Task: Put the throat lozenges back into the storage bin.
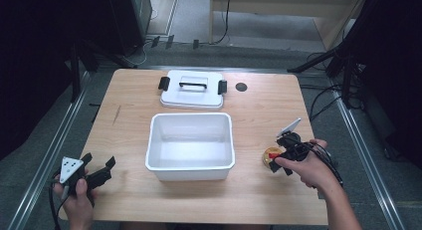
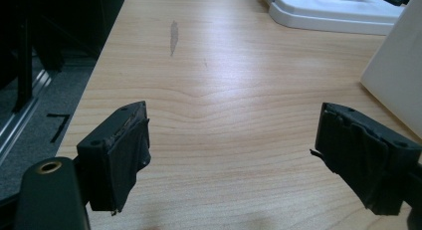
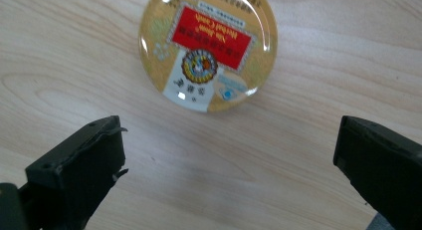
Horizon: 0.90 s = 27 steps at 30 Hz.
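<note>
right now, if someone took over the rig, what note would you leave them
Left gripper: open, holding nothing, low over the near left of the table.
Right gripper: open, fingers apart, just short of the round tin without touching it.
Round tin: lying flat on the table, right of the white bin.
White bin: mid-table, nothing visible inside. Its lid lies behind it.
Done: lid is off.
Left, likely: grip the tin, put it in the bin, then refit the lid.

Round gold tin [image 3: 208,50] lies on the table [image 3: 318,155] — jaws wide apart, empty.
</note>
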Each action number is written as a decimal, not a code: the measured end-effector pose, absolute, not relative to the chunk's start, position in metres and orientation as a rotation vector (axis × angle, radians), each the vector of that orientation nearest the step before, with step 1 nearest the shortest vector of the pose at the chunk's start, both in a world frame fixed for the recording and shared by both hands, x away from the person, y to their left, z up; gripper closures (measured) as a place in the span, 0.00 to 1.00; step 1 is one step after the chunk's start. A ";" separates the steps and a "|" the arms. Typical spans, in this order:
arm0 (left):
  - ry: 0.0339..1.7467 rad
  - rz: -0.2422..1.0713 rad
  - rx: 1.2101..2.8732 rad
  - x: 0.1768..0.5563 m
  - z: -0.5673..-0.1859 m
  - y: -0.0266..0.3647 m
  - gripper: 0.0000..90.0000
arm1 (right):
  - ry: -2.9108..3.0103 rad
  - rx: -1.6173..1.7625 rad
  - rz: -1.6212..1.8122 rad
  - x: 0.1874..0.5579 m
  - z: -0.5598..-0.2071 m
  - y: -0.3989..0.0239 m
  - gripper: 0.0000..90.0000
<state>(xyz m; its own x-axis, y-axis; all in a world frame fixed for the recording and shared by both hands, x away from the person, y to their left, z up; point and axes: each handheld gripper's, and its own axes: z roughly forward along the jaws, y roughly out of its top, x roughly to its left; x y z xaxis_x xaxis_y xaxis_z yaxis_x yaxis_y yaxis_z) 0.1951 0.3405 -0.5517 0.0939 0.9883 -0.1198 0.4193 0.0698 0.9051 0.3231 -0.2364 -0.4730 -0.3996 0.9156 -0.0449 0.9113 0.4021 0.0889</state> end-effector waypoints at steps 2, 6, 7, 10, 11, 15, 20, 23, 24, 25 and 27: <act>1.465 0.815 1.489 0.195 -0.552 0.340 0.16 | 2.555 1.693 0.084 0.327 -0.473 -0.234 0.00; 1.465 0.814 1.494 0.195 -0.552 0.340 0.16 | 2.541 1.705 0.077 0.333 -0.474 -0.230 0.06; 1.465 0.814 1.497 0.195 -0.552 0.340 0.16 | 2.533 1.709 0.074 0.334 -0.475 -0.228 0.07; 1.465 0.816 1.497 0.195 -0.552 0.340 0.16 | 2.526 1.719 0.087 0.338 -0.476 -0.225 0.08; 1.465 0.814 1.498 0.195 -0.552 0.340 0.16 | 2.527 1.721 0.088 0.339 -0.477 -0.224 0.08; 1.465 0.813 1.500 0.195 -0.552 0.340 0.16 | 2.520 1.727 0.078 0.343 -0.481 -0.219 0.08; 1.466 0.811 1.502 0.196 -0.551 0.340 0.16 | 2.478 1.751 0.048 0.349 -0.489 -0.212 0.12; 1.465 0.810 1.502 0.196 -0.552 0.340 0.16 | 2.467 1.766 0.028 0.352 -0.493 -0.209 0.13; 1.465 0.810 1.501 0.196 -0.552 0.340 0.16 | 2.467 1.768 0.026 0.352 -0.494 -0.208 0.13; 1.465 0.810 1.502 0.196 -0.552 0.340 0.16 | 2.463 1.772 0.024 0.353 -0.495 -0.207 0.13; 1.465 0.810 1.502 0.196 -0.552 0.340 0.16 | 2.454 1.780 0.020 0.355 -0.497 -0.206 0.14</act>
<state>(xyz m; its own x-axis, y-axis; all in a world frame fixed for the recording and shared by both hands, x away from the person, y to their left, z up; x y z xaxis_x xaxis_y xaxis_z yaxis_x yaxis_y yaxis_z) 0.1958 0.3397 -0.5516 0.0986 0.9883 -0.1160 0.4276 0.0632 0.9018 0.3548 -0.2059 -0.4974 -0.3066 0.9484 -0.0811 0.9469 0.3125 0.0752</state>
